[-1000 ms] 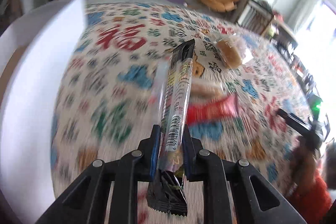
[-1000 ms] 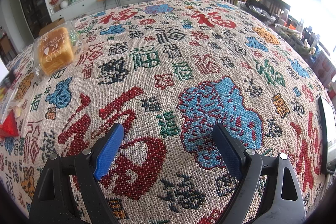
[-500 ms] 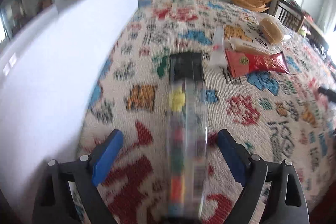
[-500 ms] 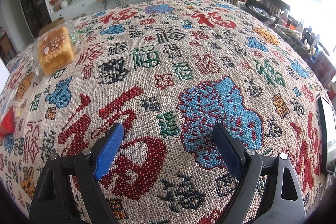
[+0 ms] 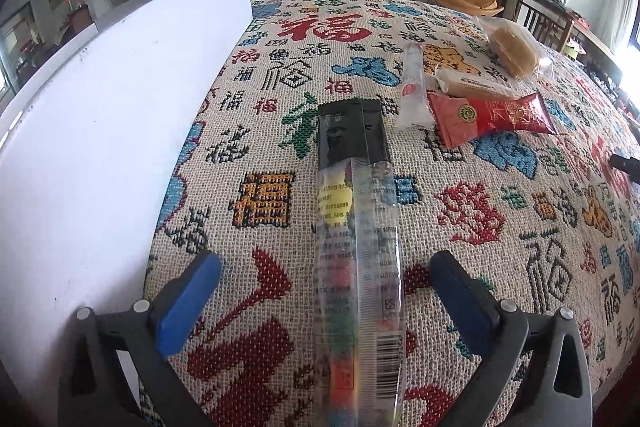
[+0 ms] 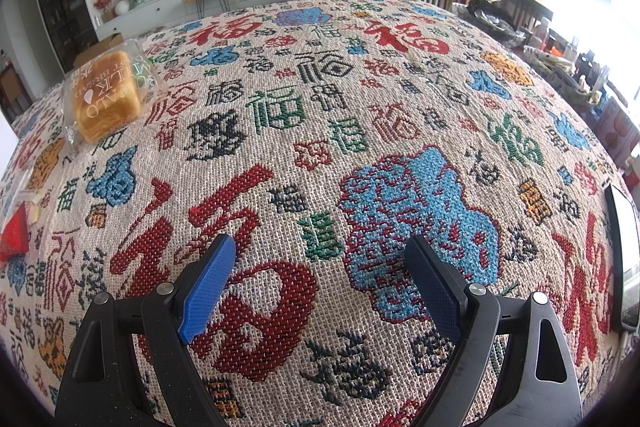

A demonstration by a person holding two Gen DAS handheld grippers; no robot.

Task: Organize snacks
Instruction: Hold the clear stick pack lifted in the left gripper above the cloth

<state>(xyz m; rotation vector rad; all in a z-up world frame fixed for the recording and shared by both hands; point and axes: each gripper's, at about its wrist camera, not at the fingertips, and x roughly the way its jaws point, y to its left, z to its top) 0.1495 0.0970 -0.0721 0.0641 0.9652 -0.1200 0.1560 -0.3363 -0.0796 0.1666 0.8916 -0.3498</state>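
Note:
A long clear snack packet with a black end (image 5: 356, 227) lies flat on the patterned tablecloth (image 5: 280, 67), between the wide-open jaws of my left gripper (image 5: 324, 279), not gripped. Beyond it lie a slim white packet (image 5: 412, 91), a red packet (image 5: 492, 115), a beige bar (image 5: 468, 85) and a bagged bread bun (image 5: 514, 51). My right gripper (image 6: 320, 267) is open and empty over bare cloth. In the right wrist view the bagged bread (image 6: 106, 95) lies far left, and the red packet's corner (image 6: 14, 233) shows at the left edge.
A tall white box wall (image 5: 100, 131) stands along the left side of the table. A dark flat device (image 6: 624, 259) lies at the table's right edge. Chairs and a TV cabinet stand beyond the table.
My left gripper opened and let go of the long packet, which now lies flat on the cloth. The left view swung toward the white box. The right gripper has not moved.

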